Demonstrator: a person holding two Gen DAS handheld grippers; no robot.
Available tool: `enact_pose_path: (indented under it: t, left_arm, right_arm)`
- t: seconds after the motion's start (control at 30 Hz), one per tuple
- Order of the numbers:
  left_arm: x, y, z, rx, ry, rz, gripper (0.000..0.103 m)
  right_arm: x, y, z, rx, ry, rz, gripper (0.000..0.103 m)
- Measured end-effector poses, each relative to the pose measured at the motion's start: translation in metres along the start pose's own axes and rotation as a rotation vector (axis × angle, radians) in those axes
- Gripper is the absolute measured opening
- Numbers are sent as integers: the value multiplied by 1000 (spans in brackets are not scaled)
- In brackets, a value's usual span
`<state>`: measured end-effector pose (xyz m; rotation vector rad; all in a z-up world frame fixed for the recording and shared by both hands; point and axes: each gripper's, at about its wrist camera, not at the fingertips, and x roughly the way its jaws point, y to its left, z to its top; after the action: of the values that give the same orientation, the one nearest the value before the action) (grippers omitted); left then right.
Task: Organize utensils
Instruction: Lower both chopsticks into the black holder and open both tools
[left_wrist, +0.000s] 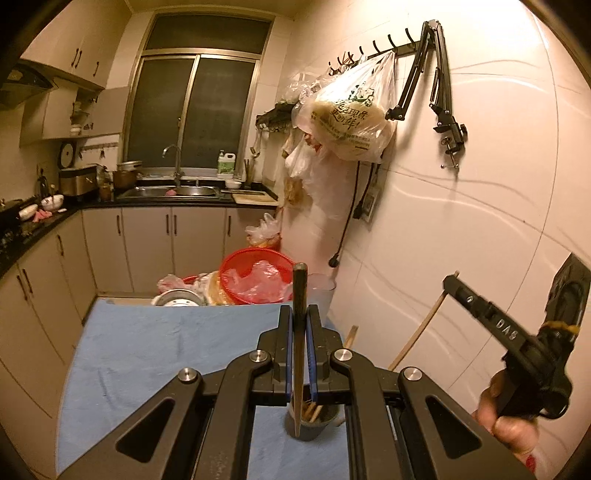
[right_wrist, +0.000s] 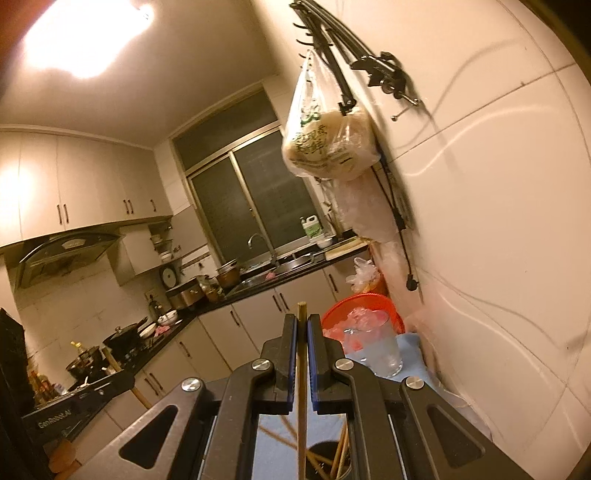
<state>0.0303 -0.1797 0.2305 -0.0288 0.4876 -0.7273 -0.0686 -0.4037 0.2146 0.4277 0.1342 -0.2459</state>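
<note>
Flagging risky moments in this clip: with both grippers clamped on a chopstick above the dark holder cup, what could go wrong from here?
1. The left gripper pinches its dark chopstick mid-length; it could pivot and miss the holder cup.
2. The right gripper with its pale chopstick works close by, so the two tools may collide.
3. The clear glass stands near the cup and could be knocked over.

**Materials and finishes, both wrist views**

Matt black plastic and bright metal pins on left gripper; blue rubbery pads. Dark, dull-finished wooden chopstick pinched there. Paler bare-wood chopstick in right gripper. Soft, slightly creased blue cloth lower left. Clear glass tumbler. Red plastic basket. Glossy white wall tile. Crinkled translucent plastic bag.
</note>
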Motion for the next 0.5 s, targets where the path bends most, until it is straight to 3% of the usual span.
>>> enact_pose_path:
  t: [0.2,0.5]
  left_arm:
    - [32,-7,-5,-15,8,-6,7]
    - [89,-1,-31,-55,94,-1,7]
  right_arm:
    - [19,-12,-4,11,11,-23,6]
    - [52,-29,-26,1,66,-49,6]
